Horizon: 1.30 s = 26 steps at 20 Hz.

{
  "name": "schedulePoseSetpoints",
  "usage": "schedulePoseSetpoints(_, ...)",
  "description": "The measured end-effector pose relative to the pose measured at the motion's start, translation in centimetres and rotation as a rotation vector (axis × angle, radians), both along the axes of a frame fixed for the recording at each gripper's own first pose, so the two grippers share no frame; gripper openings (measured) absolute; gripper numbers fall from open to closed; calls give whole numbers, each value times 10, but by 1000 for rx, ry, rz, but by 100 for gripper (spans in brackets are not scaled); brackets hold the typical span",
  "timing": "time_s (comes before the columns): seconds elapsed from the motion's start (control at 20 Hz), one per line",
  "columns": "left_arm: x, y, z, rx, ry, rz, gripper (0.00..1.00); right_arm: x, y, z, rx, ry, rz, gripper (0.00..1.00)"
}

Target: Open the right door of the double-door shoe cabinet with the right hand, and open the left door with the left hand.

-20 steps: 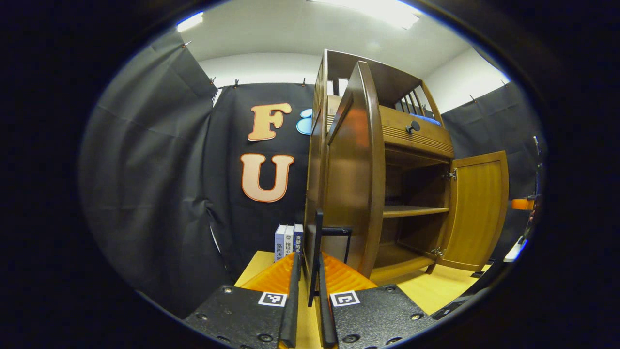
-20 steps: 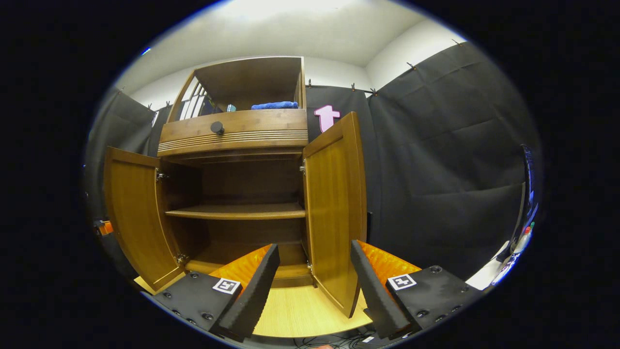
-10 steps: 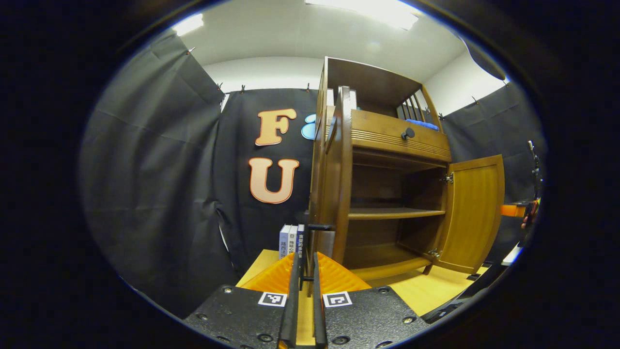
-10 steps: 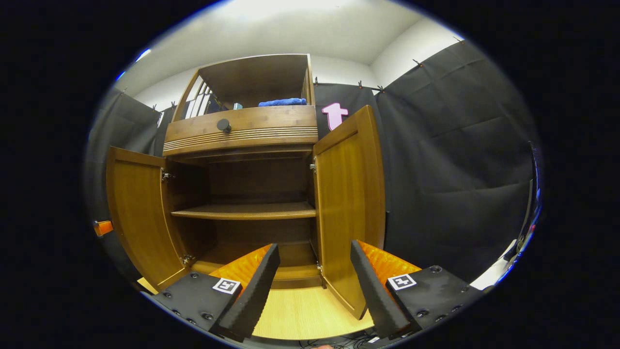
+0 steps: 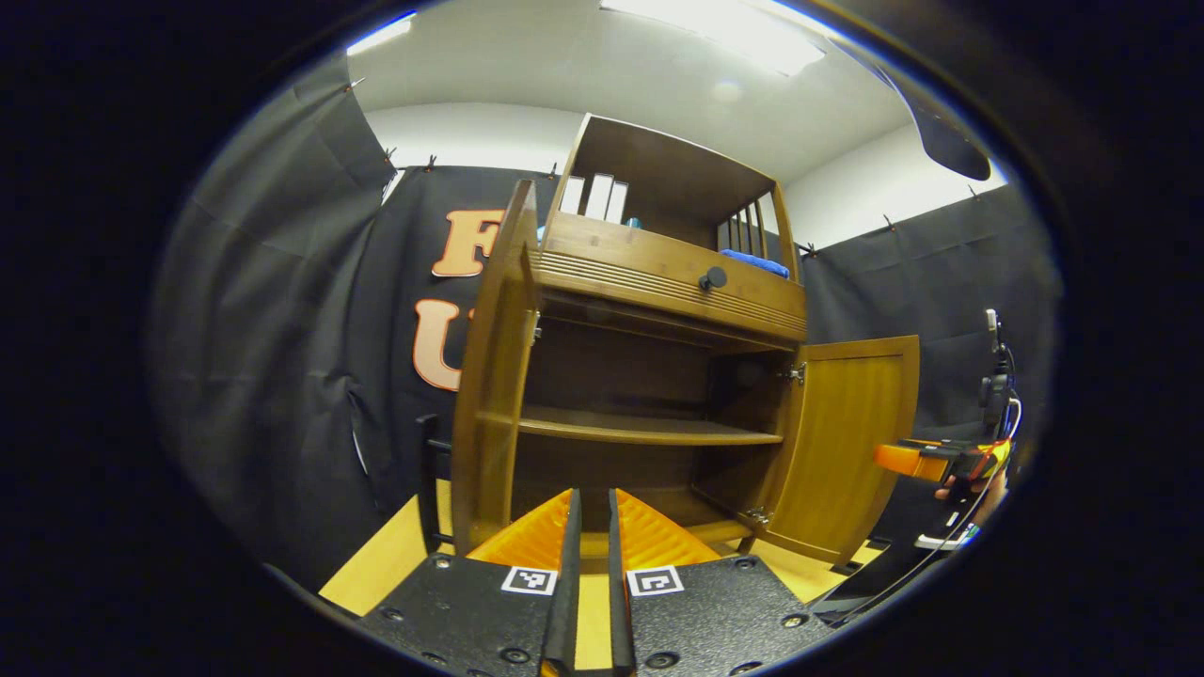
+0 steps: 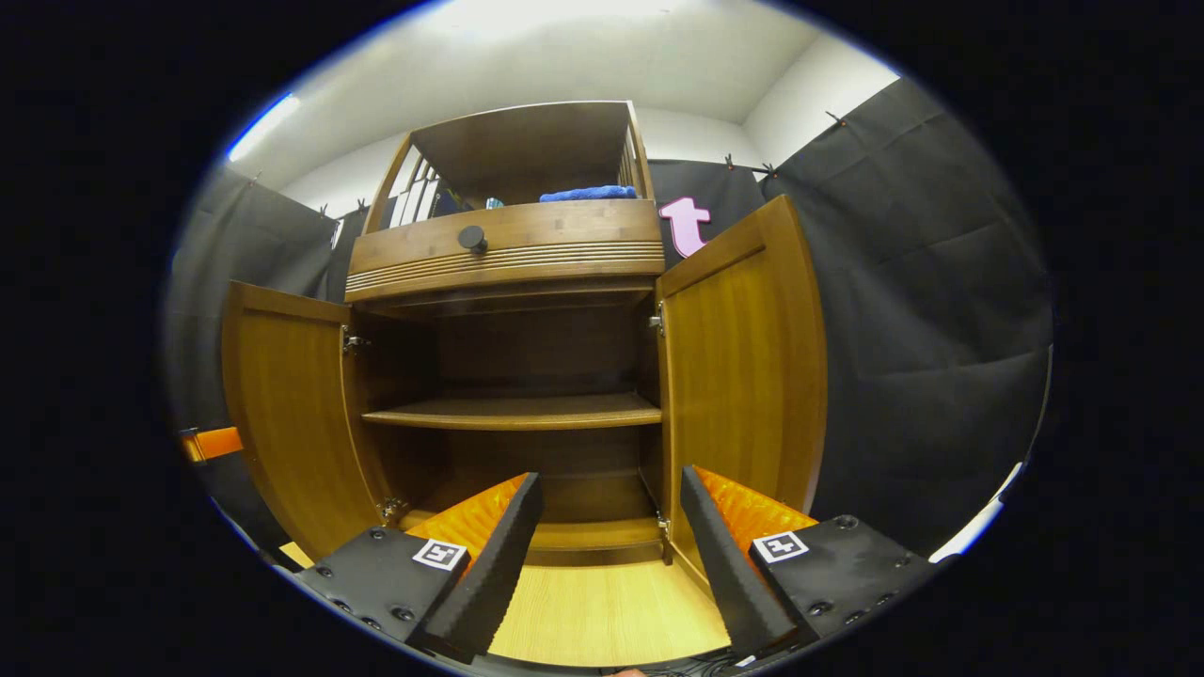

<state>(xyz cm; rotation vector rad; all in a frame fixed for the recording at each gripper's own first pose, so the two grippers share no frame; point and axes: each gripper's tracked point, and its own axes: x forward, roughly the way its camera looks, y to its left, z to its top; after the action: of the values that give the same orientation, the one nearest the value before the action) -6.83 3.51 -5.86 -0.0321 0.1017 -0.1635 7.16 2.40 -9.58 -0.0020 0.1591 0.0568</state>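
The wooden shoe cabinet [image 5: 658, 282] stands with both doors swung out. In the left gripper view the left door [image 5: 494, 376] is seen nearly edge-on, its black handle [image 5: 428, 470] on the outer side, and the right door [image 5: 847, 432] hangs wide. My left gripper [image 5: 591, 531] is shut with nothing in it, in front of the bare lower shelf [image 5: 640, 431]. In the right gripper view my right gripper [image 6: 609, 536] is open, facing the cabinet's inside between the left door [image 6: 282, 414] and the right door [image 6: 743, 376]. It touches neither door.
A drawer with a black knob [image 6: 471, 238] sits above the doors; a blue cloth [image 6: 588, 194] and white books [image 5: 594, 196] lie on the top shelf. The cabinet stands on a light wooden floor board [image 6: 602, 611]. Black cloth walls close both sides. The other gripper [image 5: 926, 461] shows far right.
The left door's handle has left my left gripper's fingers, which have closed together; that gripper swung round to face the cabinet's inside. The right gripper shifted only slightly and stays open.
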Motion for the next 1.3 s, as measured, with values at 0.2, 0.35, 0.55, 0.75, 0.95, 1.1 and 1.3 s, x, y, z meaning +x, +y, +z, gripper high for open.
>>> schedulePoseSetpoints(0.2, 10, -8, 1, -3, -12, 95, 14, -1, 6, -4, 8, 4, 6, 95)
schedulePoseSetpoints(0.35, 17, -12, -4, 2, -18, 159, 19, -3, 7, -5, 11, 1, 8, 95)
schedulePoseSetpoints(0.55, 22, -15, -14, 37, -20, 182, 51, -6, 6, -6, 14, 6, 10, 100)
schedulePoseSetpoints(0.75, 23, -23, -25, 14, 0, 161, 86, -11, 0, -6, 5, 8, -4, 95)
schedulePoseSetpoints(0.95, 23, -29, -27, 1, 0, 158, 92, -23, -8, -12, 0, 19, -14, 95)
schedulePoseSetpoints(1.1, 23, -24, -22, 37, -27, 173, 95, -22, -7, -11, -6, 23, -16, 95)
schedulePoseSetpoints(1.3, 22, -23, -17, 71, -47, 173, 95, -22, -1, -12, -11, 23, -4, 95)
